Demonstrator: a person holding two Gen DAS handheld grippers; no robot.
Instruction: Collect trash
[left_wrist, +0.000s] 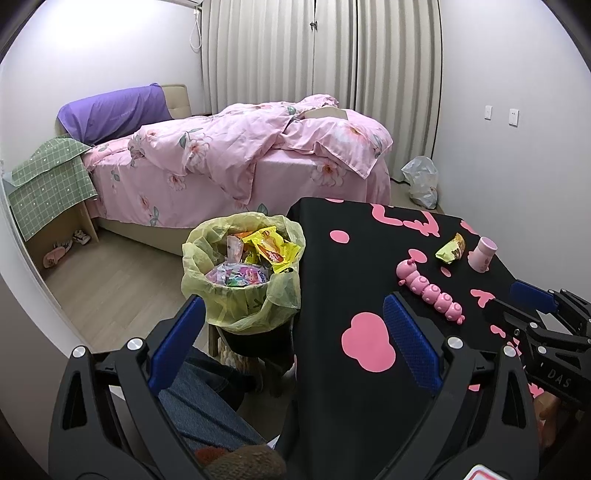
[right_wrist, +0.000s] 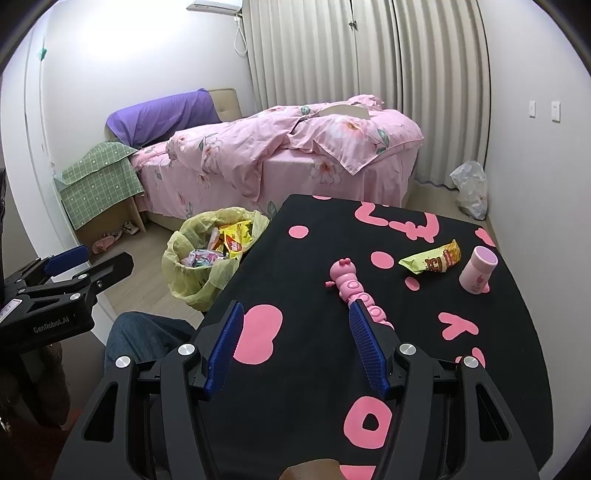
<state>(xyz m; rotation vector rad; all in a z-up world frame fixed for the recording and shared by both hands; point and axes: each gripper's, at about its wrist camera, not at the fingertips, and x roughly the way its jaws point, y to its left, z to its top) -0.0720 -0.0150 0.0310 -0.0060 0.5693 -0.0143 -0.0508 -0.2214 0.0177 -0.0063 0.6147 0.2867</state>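
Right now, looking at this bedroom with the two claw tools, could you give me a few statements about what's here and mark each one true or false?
1. Both the left gripper and the right gripper are open and hold nothing. True.
2. The yellow snack wrapper lies in the bin. False: it lies on the black table, near the pink cup.
3. The bin with the yellow-green liner already holds wrappers. True.
4. The pink caterpillar toy is on the floor. False: it lies on the table.
5. The pink cup has tipped over. False: it stands upright.
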